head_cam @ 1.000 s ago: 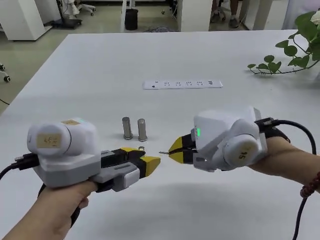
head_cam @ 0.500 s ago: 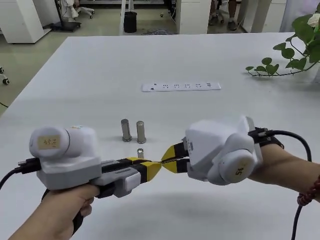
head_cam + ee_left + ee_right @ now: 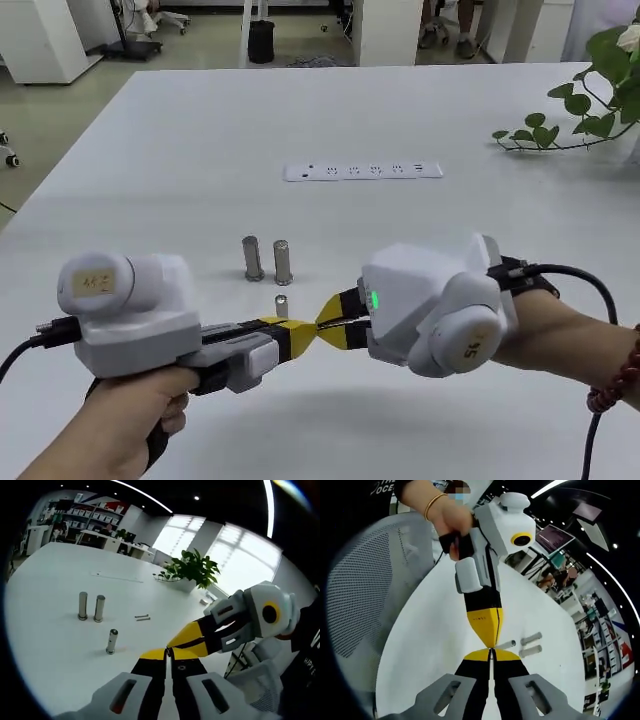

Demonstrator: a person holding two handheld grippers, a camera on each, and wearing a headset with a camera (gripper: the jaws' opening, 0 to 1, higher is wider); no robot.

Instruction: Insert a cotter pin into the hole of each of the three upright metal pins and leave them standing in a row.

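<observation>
Three pins (image 3: 253, 258) stood upright on the table (image 3: 200, 130): two side by side, and the third pin (image 3: 281, 305) alone in front of them, nearer the person, so the row was not yet formed. Two cotter pins (image 3: 142, 617) lay loose on the table near the pair, probably kept there as stock for the holes to come. The left gripper (image 3: 305, 335) and right gripper (image 3: 332, 316) met tip to tip in the air just in front of the third pin, each with its jaws drawn together. That nose-to-nose pose looked to me like a handover or regrip of a cotter pin, to turn it the right way for a hole. Whether one was actually pinched there was too small to tell. No pin showed a cotter through it that I could make out. A power strip (image 3: 362, 172) lay well beyond, clear of the work.
</observation>
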